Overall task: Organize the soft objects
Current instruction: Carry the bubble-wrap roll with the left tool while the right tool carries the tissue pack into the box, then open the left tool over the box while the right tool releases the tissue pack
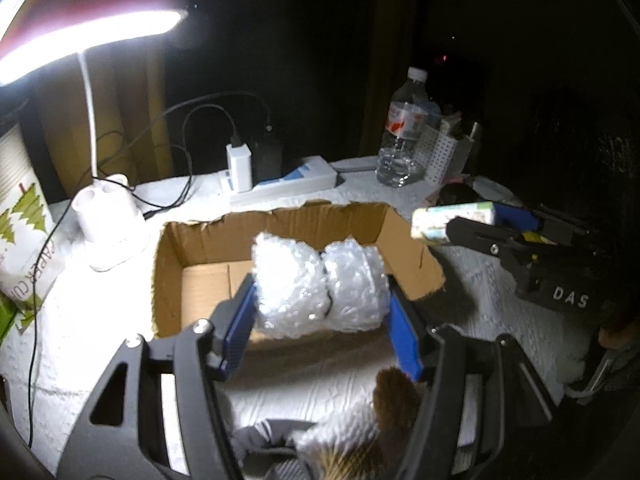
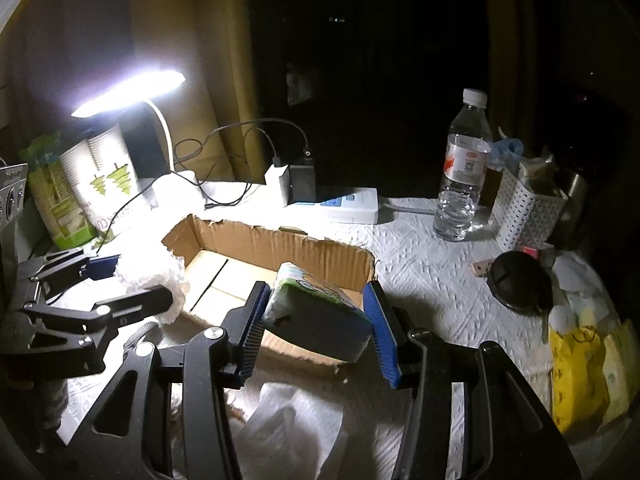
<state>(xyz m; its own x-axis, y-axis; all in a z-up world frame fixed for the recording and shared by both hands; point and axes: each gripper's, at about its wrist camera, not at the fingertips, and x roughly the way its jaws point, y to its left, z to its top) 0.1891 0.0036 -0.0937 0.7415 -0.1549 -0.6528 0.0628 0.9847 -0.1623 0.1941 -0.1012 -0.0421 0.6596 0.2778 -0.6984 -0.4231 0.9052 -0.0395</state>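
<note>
Crinkled clear bubble-wrap roll (image 1: 320,286), bound at its middle, clamped in the left tool (image 1: 322,320) over the open cardboard box (image 1: 208,240), green-printed tissue pack (image 2: 316,308) clamped in the right tool (image 2: 318,330) above the box's near wall, bare box floor seen.

Both wrist views — close, angled down — share the cardboard box (image 1: 280,224).

Desk lamp (image 2: 128,92) glowing over bench w/ white textured cover (image 2: 420,264). Power strip (image 2: 340,204) sitting at back, charger (image 2: 278,184) plugged in, cables trailing. Clear water bottle (image 2: 464,168) standing beside white perforated basket (image 2: 524,212). Yellow bag (image 2: 576,372) lying at right edge; paper-cup sleeve (image 2: 104,184) leaning at left.
</note>
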